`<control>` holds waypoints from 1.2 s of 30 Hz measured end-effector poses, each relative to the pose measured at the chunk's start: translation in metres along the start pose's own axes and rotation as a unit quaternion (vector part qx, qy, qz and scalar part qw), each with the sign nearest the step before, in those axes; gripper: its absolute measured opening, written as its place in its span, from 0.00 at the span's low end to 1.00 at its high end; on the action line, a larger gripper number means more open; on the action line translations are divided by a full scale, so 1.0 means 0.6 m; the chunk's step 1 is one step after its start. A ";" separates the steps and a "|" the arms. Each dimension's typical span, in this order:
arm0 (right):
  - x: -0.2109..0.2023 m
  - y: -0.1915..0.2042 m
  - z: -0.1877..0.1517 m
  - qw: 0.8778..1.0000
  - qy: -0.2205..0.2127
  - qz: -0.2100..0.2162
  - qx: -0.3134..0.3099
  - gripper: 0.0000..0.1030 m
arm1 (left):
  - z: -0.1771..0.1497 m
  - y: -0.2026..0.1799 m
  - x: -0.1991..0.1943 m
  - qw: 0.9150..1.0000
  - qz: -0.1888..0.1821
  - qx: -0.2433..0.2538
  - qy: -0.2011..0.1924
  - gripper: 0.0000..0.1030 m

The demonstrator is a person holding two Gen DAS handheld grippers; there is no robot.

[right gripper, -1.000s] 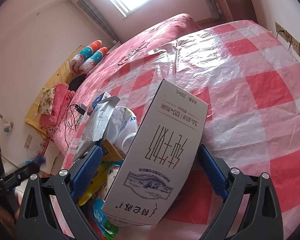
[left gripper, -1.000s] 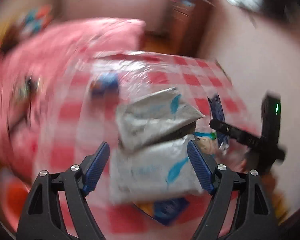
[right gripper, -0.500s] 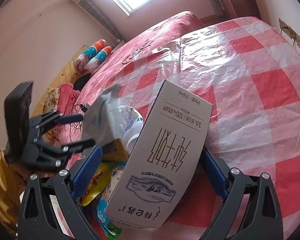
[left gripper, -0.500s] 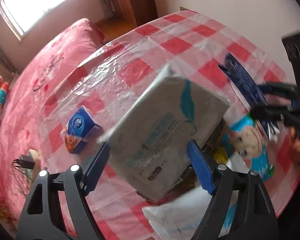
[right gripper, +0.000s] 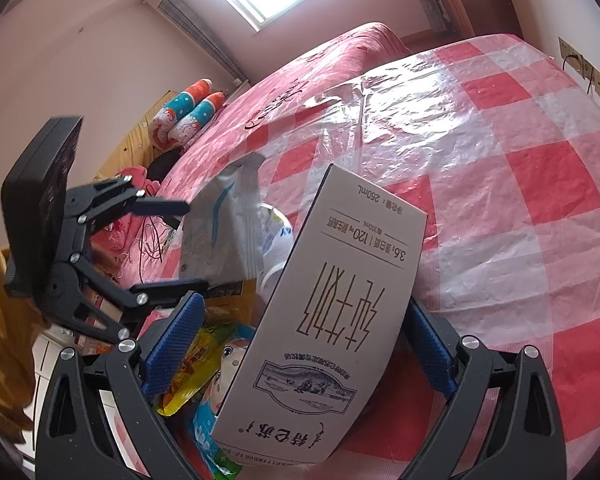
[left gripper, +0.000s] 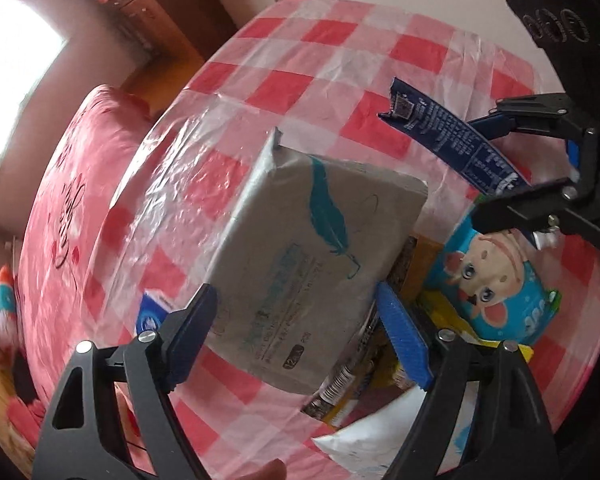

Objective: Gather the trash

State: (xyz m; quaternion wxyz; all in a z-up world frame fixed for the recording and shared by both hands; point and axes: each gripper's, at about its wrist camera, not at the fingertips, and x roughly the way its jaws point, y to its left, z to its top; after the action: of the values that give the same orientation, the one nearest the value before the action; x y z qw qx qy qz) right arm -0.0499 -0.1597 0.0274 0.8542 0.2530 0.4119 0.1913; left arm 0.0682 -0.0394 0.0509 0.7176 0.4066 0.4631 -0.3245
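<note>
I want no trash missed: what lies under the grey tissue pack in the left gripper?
Under the grey tissue pack lie a yellow wrapper with a barcode and a white pack. Beside them sits a blue cartoon packet. Anything directly beneath its middle is hidden.

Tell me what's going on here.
A person with tongs in each hand is clearing trash off a table with a red checked cloth. The left tongs hold a grey tissue pack above a pile of wrappers; their jaws have just opened a little, with the pack between them. The right tongs have a white milk carton between them; whether they clamp it is unclear.
</note>
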 end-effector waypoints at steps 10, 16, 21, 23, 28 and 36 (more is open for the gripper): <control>0.002 0.006 -0.001 1.000 0.001 -0.003 -0.004 0.92 | 0.019 0.029 0.055 0.999 -0.022 -0.009 0.028 0.86; 0.003 0.003 0.001 1.000 0.000 0.000 -0.001 0.92 | 0.005 0.043 0.039 0.998 0.005 -0.065 -0.028 0.82; 0.003 0.003 0.001 1.000 0.001 -0.003 -0.005 0.92 | -0.026 0.059 0.014 0.989 0.021 -0.129 -0.069 0.60; 0.003 0.003 0.001 1.000 0.001 -0.004 -0.005 0.92 | -0.036 0.066 0.017 0.984 0.016 -0.159 -0.076 0.56; 0.005 0.011 -0.001 1.000 0.001 -0.013 -0.013 0.92 | -0.034 0.062 0.017 0.976 0.037 -0.186 -0.104 0.33; 0.006 0.019 -0.008 0.999 -0.005 -0.052 -0.017 0.68 | -0.045 0.044 0.018 0.965 0.075 -0.219 -0.126 0.25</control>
State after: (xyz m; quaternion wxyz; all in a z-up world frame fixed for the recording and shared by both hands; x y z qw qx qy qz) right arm -0.0529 -0.1476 0.0293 0.8690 0.2180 0.4174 0.1523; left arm 0.0835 -0.0047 0.0418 0.8637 0.2293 0.3971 -0.2092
